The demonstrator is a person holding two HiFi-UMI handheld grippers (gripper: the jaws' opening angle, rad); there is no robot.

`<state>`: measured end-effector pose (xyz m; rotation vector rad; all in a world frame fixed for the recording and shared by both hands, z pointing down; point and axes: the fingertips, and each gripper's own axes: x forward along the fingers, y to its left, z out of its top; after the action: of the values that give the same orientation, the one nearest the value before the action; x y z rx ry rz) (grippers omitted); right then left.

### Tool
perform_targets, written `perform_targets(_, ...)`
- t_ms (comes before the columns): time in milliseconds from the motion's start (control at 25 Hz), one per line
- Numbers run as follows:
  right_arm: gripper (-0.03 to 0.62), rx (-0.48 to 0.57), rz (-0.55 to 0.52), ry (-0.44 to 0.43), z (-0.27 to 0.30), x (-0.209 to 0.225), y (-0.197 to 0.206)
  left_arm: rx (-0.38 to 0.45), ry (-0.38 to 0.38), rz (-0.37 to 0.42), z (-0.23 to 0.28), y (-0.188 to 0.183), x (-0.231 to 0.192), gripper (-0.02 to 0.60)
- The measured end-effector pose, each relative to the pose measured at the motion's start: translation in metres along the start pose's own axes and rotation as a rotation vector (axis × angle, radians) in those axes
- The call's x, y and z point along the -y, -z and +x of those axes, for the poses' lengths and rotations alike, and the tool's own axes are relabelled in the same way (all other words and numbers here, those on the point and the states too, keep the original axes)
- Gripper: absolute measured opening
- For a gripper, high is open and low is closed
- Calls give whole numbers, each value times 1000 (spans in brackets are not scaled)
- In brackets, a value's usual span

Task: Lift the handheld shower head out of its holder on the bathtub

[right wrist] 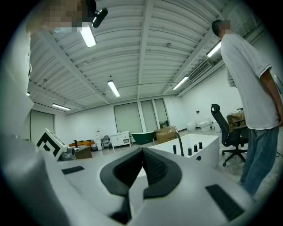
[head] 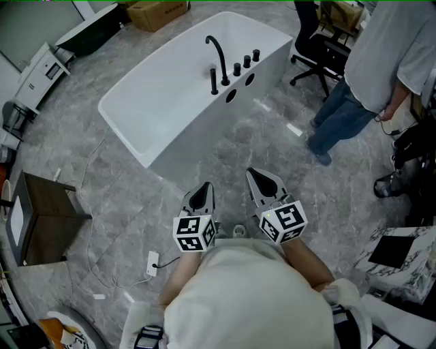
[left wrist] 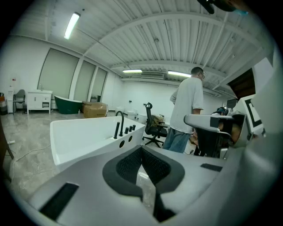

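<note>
My left gripper (head: 203, 188) and right gripper (head: 257, 176) are both closed with nothing between their jaws, side by side and well apart from the white bathtub (head: 146, 102) ahead of me. The black shower head (head: 214, 82) stands upright in its holder on the tub's near rim, just left of the curved spout (head: 218, 49) and a row of knobs (head: 246, 62).

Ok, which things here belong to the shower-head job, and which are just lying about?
Job: handheld shower head, upright on the rim; bathtub; left gripper and right gripper, both shut, empty.
Lying about: spout; knobs; office chair; cardboard box; wooden side table; bystander.
</note>
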<state>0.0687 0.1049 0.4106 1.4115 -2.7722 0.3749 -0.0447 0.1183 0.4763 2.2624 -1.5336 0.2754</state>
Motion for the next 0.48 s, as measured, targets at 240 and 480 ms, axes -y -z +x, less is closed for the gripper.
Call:
perform_targets(240, 20, 4, -2, 15, -15, -20, 3, 2, 24, 2, -24, 4, -1, 20)
perform_targets(480, 20, -15, 10, 8, -18, -32, 10, -2, 42, 6, -31, 5, 1, 21)
